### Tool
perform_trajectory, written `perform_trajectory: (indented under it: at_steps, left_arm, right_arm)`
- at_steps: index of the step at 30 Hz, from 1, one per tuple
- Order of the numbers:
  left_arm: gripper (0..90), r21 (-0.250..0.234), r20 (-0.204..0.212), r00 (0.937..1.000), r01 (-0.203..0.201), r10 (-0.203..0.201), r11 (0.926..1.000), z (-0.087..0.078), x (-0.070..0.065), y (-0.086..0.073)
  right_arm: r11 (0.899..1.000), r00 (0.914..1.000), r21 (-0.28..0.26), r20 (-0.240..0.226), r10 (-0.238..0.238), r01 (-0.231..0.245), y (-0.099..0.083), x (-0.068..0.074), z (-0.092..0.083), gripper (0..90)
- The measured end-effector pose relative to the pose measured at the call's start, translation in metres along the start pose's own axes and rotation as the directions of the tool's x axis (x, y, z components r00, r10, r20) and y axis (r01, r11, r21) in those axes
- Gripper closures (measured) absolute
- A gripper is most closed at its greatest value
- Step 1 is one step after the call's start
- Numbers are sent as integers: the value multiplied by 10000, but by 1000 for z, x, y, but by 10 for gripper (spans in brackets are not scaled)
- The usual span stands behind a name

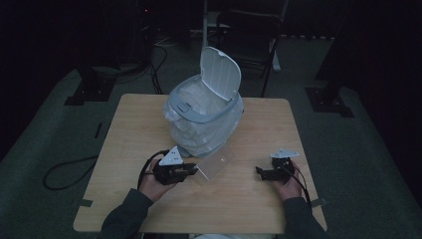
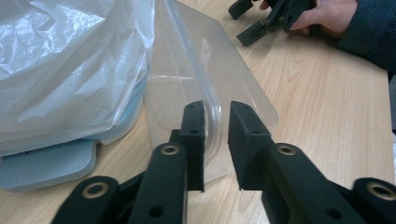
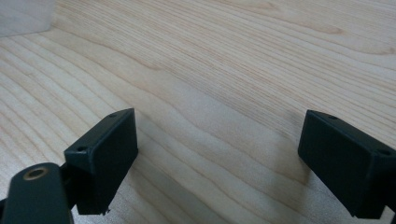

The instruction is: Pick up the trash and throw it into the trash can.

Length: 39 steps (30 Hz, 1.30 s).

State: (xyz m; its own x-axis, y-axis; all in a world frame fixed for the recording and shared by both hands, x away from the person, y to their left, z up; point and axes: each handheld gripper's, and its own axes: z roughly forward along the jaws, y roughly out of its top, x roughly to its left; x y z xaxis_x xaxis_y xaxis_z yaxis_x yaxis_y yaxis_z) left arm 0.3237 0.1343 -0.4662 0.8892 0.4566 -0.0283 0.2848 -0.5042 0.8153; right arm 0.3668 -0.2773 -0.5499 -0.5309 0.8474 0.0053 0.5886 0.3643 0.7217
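A pale blue bin (image 1: 185, 108) stands mid-table with its lid (image 1: 219, 72) up and a clear liner (image 2: 70, 70) bulging over its sides. A clear zip bag (image 2: 205, 70) leans against the bin's front, also seen from above as the zip bag (image 1: 215, 164). My left gripper (image 2: 216, 140) has its jaws on either side of the bag's sealed edge, with a narrow gap still showing on the right jaw's side. From above, the left gripper (image 1: 191, 171) points right at the bag. My right gripper (image 3: 217, 158) stands wide open over bare wood, nothing between its jaws.
The wooden table (image 1: 249, 209) has rounded corners, with free room in front and to the right. The right gripper (image 1: 260, 172) rests near the right edge, also seen as the right gripper (image 2: 252, 23) in the left gripper view. A flat pale blue pedal (image 2: 46, 165) juts from the bin's foot. Chairs and cables lie beyond.
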Motion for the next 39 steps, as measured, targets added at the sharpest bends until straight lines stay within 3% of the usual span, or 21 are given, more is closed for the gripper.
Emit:
perform_trajectory:
  at_steps: [14,29,39]
  left_arm:
    - [849,129,-165,9993,-334,336,9994,4,-1,9]
    - [870,-700,272,9995,182,-164,9974,-16,4,16]
    - [870,-814,219,9997,128,-111,9966,-23,4,19]
  right_arm:
    - [10000,10000,3,-2,1,-1,0,0,0,112]
    - [10000,10000,1,-1,1,-1,0,0,0,112]
    - [10000,10000,1,-2,1,-1,0,0,0,112]
